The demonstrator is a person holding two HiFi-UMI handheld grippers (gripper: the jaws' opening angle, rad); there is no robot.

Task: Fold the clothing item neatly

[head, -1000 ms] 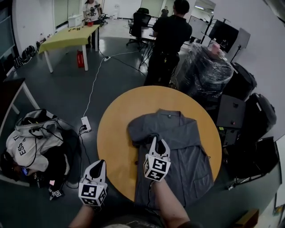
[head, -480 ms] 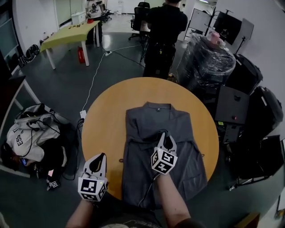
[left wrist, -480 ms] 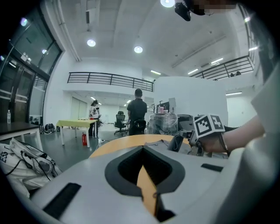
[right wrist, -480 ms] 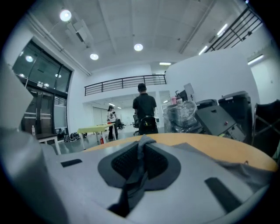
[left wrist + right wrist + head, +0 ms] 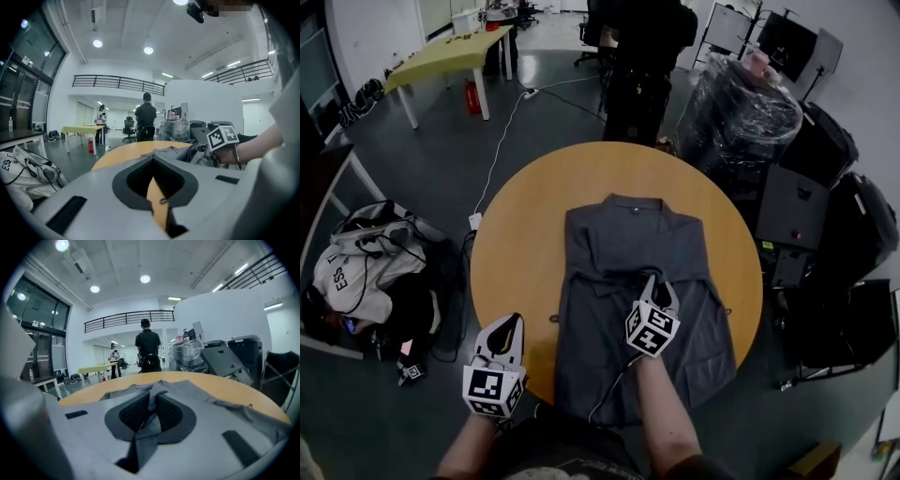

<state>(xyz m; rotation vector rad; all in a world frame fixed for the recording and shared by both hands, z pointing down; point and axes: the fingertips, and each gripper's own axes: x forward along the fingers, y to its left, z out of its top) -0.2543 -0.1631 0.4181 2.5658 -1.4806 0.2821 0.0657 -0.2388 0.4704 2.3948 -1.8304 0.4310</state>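
A grey shirt [image 5: 619, 253] lies spread on the round desk [image 5: 520, 234], its collar at the far side from both grippers and its hem toward the person. The right gripper [image 5: 658, 284] sits over the middle of the shirt, its jaws nearly together and pinching a bunched fold of grey cloth, which runs up between the pads in the right gripper view. That fold looks like a sleeve drawn in across the body, so the first side fold seems about done but not let go. The left gripper [image 5: 508, 325] hangs off the near-left edge of the desk, well apart from the shirt, jaws pressed together with nothing in them. Left to do, as I judge it: lay the pinched fold flat, bring in the side to the right of the right gripper, where the cloth flares out wider, then fold the length. Whether the pinched part is a cuff or mid-sleeve is hard to tell, and the hem is hidden behind the right forearm.
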